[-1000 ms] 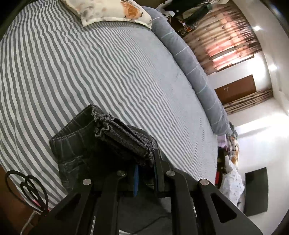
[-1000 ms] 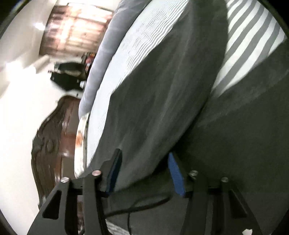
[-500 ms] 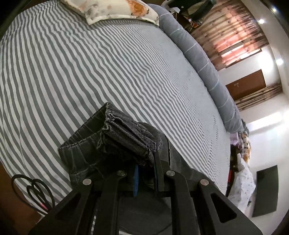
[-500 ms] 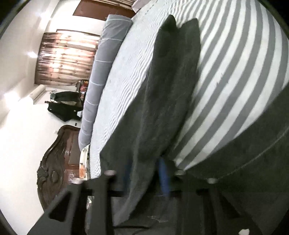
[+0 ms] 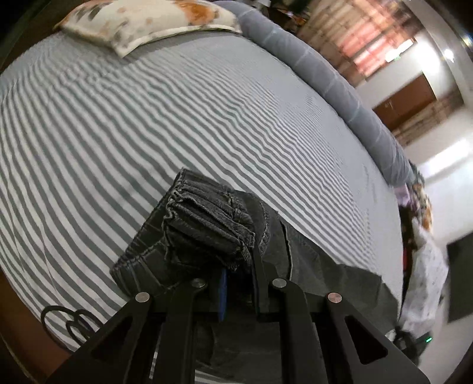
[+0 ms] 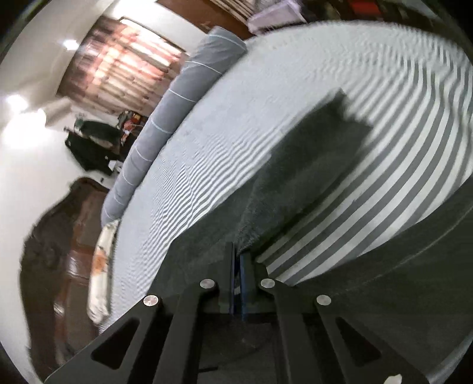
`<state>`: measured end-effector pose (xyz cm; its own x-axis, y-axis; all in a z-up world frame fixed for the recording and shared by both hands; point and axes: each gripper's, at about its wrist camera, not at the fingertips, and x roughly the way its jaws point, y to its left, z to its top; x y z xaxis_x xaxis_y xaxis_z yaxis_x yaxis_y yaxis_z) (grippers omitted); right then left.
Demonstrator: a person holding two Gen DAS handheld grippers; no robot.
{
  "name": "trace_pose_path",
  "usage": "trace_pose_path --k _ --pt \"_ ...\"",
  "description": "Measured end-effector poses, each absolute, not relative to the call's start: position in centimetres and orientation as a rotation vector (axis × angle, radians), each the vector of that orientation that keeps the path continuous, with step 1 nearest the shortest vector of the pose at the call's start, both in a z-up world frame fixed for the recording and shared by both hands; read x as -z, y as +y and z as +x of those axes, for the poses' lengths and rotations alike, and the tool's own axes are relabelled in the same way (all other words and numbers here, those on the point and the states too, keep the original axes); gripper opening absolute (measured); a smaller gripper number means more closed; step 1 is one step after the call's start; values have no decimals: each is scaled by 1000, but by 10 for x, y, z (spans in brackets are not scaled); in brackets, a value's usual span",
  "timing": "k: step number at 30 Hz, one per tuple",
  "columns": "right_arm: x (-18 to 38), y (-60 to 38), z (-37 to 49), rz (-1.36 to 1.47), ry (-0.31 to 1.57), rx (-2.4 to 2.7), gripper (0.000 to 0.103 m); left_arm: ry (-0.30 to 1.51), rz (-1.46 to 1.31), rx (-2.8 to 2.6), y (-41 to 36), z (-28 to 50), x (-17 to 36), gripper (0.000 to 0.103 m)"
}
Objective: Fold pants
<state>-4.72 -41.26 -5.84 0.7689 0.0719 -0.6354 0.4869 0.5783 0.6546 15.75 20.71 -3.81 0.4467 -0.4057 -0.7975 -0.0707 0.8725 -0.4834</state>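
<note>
Dark grey pants [image 5: 207, 224] lie on a grey-and-white striped bed [image 5: 147, 118]. In the left wrist view my left gripper [image 5: 239, 265] is shut on the bunched elastic waistband and holds it just above the sheet. In the right wrist view the pants' legs [image 6: 310, 153] stretch away over the stripes, blurred. My right gripper [image 6: 238, 263] is shut on the pants' fabric at the near end, with the cloth pinched between the blue pads.
A floral pillow [image 5: 153, 20] and a long grey bolster [image 5: 325, 73] lie along the far side of the bed. A black looped cable [image 5: 68, 322] sits at the bed's near left edge. Curtains, a wooden door and a dark headboard [image 6: 50, 236] surround the bed.
My right gripper has closed on the pants' fabric and pulled back, so more of the bed shows. My left gripper kept its hold on the waistband and shifted slightly.
</note>
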Motion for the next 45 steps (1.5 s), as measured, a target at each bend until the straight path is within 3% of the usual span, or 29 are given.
trace_pose_path --k 5,11,20,28,34,39,45 --pt "20 -387 -75 784 695 302 4 1115 -361 288 206 156 32 13" --pt "11 -361 -115 689 741 337 3 1168 -222 347 208 143 42 13" --pt "50 -344 -149 707 857 371 3 1250 -134 314 214 122 90 14" --pt "112 -357 -155 820 963 403 3 1196 3 260 197 105 91 19" --pt "120 -370 -161 915 930 349 12 1153 -10 220 192 87 73 27" --pt "122 -381 -168 1041 889 293 26 1078 11 186 182 62 49 38" --pt "103 -384 -196 1044 897 288 28 992 -3 232 163 39 17 39"
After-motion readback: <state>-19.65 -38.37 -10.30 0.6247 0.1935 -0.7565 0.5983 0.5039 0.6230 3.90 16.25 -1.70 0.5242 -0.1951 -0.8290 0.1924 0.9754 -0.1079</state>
